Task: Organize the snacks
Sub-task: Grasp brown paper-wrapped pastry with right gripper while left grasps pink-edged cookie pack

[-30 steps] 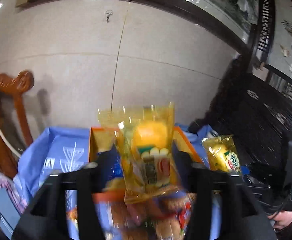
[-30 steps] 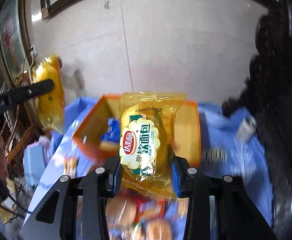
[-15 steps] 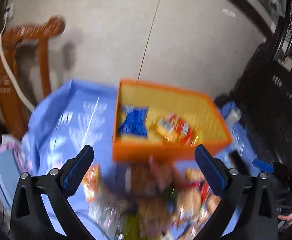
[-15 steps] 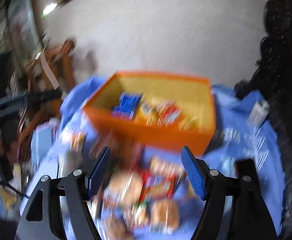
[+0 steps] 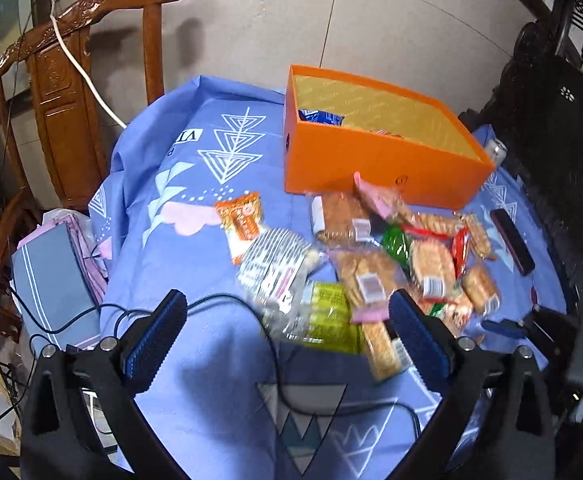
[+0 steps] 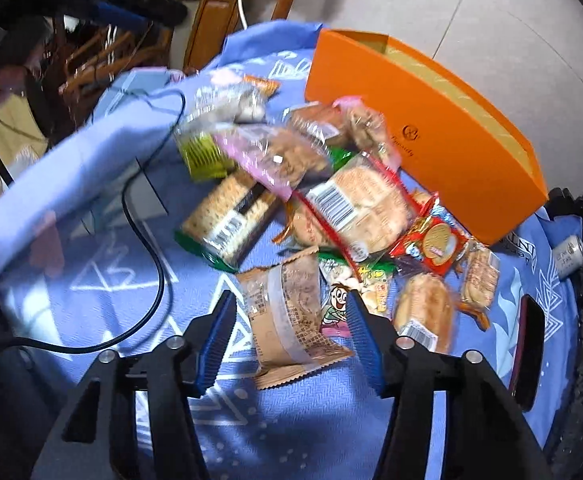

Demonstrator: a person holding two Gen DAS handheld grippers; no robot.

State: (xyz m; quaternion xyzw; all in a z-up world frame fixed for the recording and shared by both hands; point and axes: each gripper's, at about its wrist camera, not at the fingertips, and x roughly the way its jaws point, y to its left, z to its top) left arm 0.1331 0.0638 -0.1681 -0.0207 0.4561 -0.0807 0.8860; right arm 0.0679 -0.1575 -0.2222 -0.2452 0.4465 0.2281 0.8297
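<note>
Blue cloth point(image 5: 219, 364), barcoded snack packets point(image 6: 355, 204)

wall point(image 5: 251, 12): pale tiles — left: carved wooden chair point(image 5: 63, 80) | right: dark furniture point(image 5: 551, 100)

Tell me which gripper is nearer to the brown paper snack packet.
Right. The right gripper has the brown paper snack packet between its closing jaws, not yet pressed. The left gripper hangs open over the yellow-green packet, farther away.
</note>
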